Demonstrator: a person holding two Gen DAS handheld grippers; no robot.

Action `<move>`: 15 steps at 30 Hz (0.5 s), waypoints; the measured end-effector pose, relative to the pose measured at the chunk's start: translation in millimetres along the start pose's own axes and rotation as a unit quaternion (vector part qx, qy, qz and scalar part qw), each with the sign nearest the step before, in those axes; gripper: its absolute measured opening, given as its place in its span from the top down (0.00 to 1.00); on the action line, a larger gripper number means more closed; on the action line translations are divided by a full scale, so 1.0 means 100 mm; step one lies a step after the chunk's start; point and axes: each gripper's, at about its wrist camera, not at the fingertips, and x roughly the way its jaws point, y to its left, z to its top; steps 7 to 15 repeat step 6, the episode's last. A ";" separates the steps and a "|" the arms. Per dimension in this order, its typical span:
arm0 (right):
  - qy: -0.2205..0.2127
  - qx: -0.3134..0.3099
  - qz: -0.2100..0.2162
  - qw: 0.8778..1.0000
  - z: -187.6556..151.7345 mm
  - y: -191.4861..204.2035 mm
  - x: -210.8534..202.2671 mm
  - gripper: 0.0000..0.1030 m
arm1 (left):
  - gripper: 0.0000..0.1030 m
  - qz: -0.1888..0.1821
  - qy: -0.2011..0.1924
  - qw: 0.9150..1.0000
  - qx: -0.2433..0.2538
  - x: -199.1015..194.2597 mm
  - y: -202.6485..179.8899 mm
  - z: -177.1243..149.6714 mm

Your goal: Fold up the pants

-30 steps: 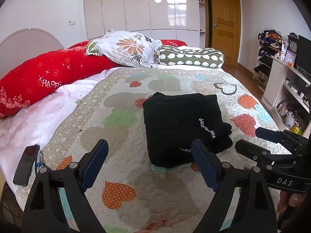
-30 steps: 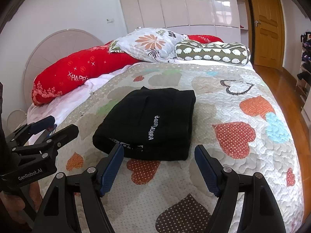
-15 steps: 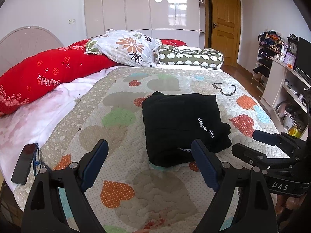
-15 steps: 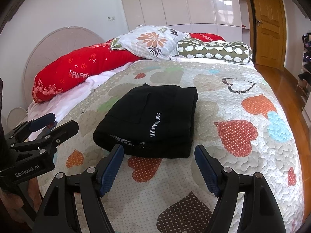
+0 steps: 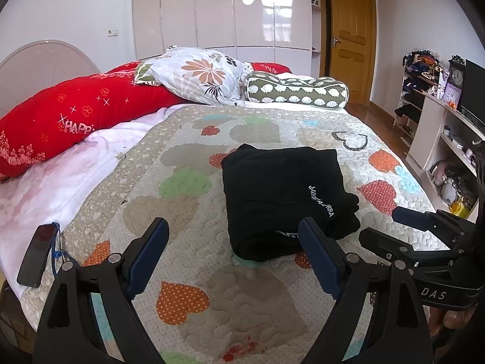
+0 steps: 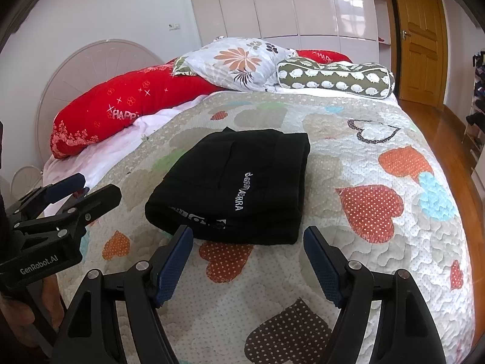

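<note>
Black pants point(image 5: 285, 200) lie folded on the quilt point(image 5: 188, 163); left gripper point(image 5: 233, 242) and right gripper point(image 6: 248, 248) both gape, holding nothing.

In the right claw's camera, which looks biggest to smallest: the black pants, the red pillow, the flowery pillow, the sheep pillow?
1. Black pants, though they lie nearest the camera.
2. Red pillow.
3. Flowery pillow and sheep pillow look about alike, so no ranking between them.
</note>
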 end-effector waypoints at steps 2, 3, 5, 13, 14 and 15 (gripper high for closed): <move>0.000 0.000 0.001 1.000 0.00 -0.01 0.01 0.25 | 0.14 -0.003 -0.006 1.000 -0.002 -0.01 0.01 -0.01; 0.001 0.000 0.001 1.000 0.00 -0.01 0.01 0.25 | 0.14 -0.003 -0.007 1.000 -0.001 -0.02 0.01 -0.02; 0.000 0.000 0.000 1.000 0.00 -0.01 0.00 0.25 | 0.14 -0.003 -0.006 1.000 0.000 -0.02 0.01 -0.03; 0.000 0.000 0.000 1.000 0.00 -0.01 0.00 0.25 | 0.14 -0.005 -0.003 1.000 0.000 -0.02 0.01 -0.03; 0.000 0.000 0.000 1.000 0.00 -0.01 0.00 0.25 | 0.14 -0.005 -0.003 1.000 0.000 -0.02 0.01 -0.03; 0.000 0.000 0.000 1.000 0.00 -0.01 0.00 0.25 | 0.14 -0.005 -0.003 1.000 0.000 -0.02 0.01 -0.03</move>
